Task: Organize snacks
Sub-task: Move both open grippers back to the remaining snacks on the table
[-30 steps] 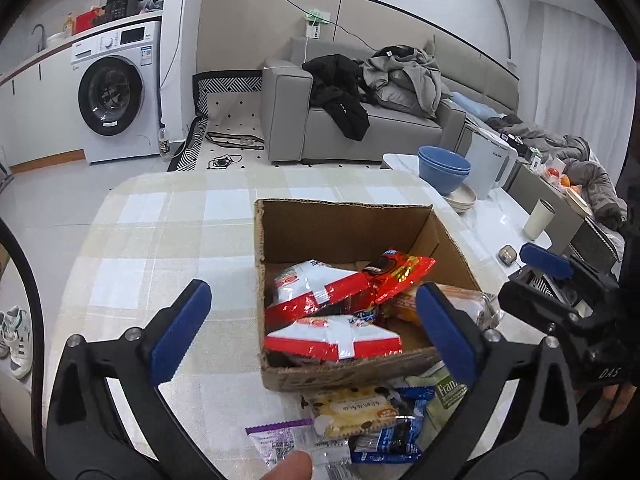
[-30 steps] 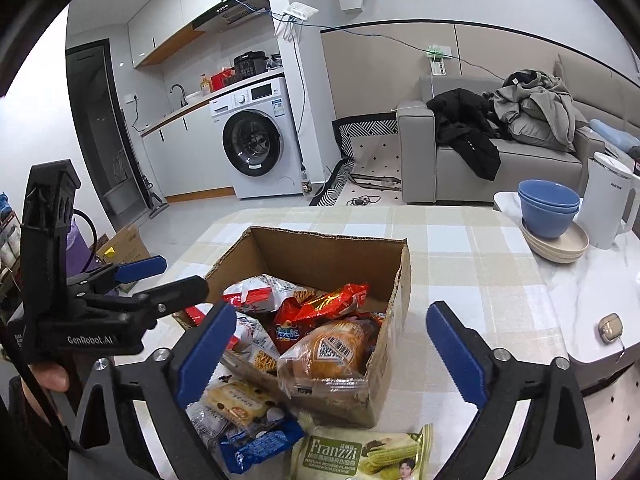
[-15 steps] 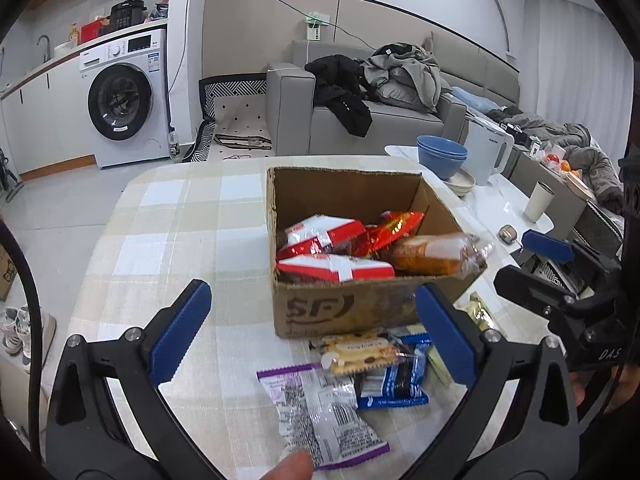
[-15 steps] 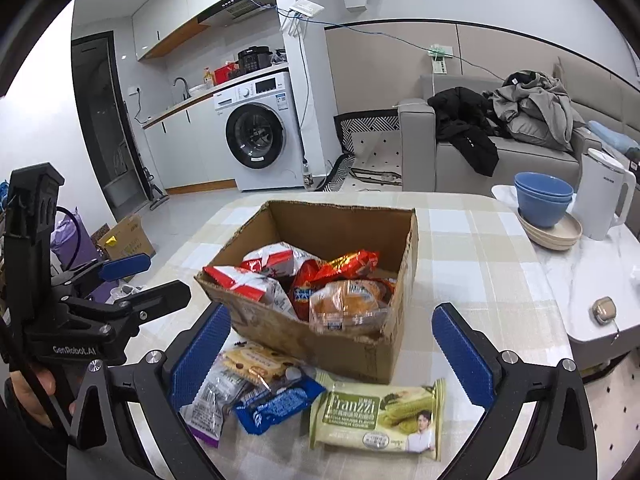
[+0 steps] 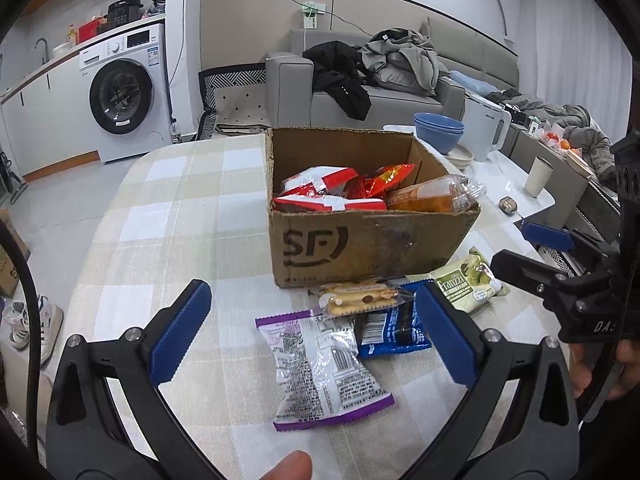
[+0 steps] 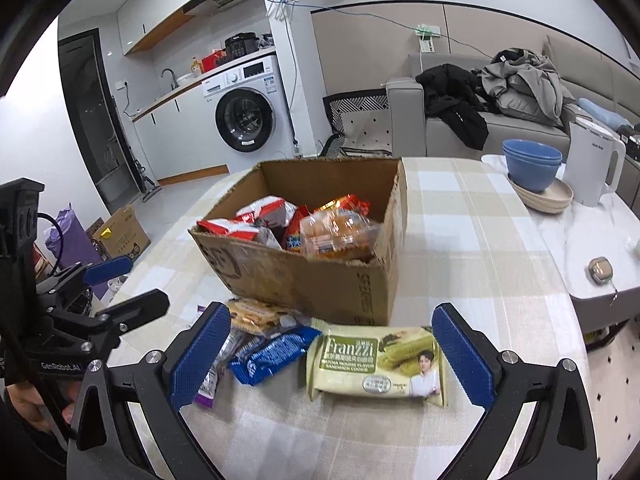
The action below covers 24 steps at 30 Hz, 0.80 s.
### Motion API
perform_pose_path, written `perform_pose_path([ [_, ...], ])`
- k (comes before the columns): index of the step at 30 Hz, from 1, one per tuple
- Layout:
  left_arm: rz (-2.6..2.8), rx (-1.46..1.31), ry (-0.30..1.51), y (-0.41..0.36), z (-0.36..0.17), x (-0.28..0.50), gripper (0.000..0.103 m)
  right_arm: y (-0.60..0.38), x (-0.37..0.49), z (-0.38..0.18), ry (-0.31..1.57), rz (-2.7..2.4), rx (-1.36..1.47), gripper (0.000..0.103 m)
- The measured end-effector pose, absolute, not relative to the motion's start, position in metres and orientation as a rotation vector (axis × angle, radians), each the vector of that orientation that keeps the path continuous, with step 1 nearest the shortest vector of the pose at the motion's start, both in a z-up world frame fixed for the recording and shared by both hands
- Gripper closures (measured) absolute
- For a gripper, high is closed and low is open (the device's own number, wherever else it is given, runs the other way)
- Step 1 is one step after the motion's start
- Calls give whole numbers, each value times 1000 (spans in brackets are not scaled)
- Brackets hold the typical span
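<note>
Both my grippers hang over the checked table [image 5: 168, 216], jaws wide, nothing held. L gripper [image 5: 308, 330] frames the purple pack [image 5: 320, 368]; R gripper [image 6: 328, 350] frames the green pack [image 6: 376, 360]. Box [image 5: 360, 240] sits at 12 o'clock from both, already holding red bags [image 5: 320, 188] and a bread bag [image 5: 432, 198]. Biscuit pack [image 5: 360, 294] and blue pack [image 5: 392, 328] lie touching, just in front of the box wall. Loose packs likely go in next. To do it well, I'd drop straight down, pinch across the narrow width, lift clear of neighbours, then over the rim w/o snagging cardboard.
</note>
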<state>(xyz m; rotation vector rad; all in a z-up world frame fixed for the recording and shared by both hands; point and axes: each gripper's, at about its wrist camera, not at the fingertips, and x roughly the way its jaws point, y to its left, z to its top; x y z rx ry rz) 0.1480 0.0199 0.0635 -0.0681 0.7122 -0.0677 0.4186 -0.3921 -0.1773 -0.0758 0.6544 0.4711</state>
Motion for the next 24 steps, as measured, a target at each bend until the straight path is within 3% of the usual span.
perform_pose_path([
  [24,-74,-88,793,18,36,144,1,-397,427,-214,778,421,-146,0],
])
